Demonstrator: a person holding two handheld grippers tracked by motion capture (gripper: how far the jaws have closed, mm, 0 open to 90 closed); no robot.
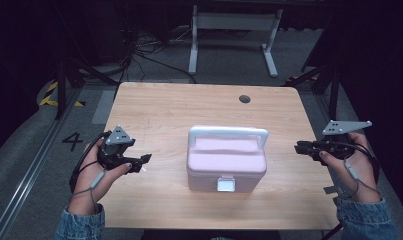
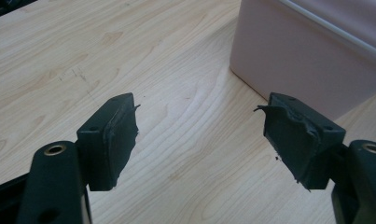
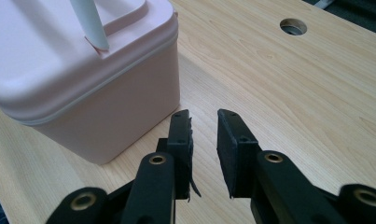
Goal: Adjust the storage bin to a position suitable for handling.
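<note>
A pink lidded box (image 1: 226, 165) with a white handle (image 1: 229, 133) and a pale front latch (image 1: 225, 185) sits closed at the middle of the wooden table (image 1: 179, 105). My left gripper (image 1: 141, 161) hovers to its left, pointing at it. In the left gripper view the left gripper (image 2: 199, 112) is open wide over bare wood, with the box (image 2: 307, 60) ahead to the right. My right gripper (image 1: 300, 147) is held right of the box. In the right gripper view the right gripper (image 3: 204, 116) shows a narrow empty gap, and the box (image 3: 83, 79) is close on the left.
A round cable hole (image 1: 244, 98) lies in the table's far side, and the hole (image 3: 293, 26) appears again in the right gripper view. Beyond the table stand a white desk frame (image 1: 234, 22) and floor cables. Dark stands flank both sides.
</note>
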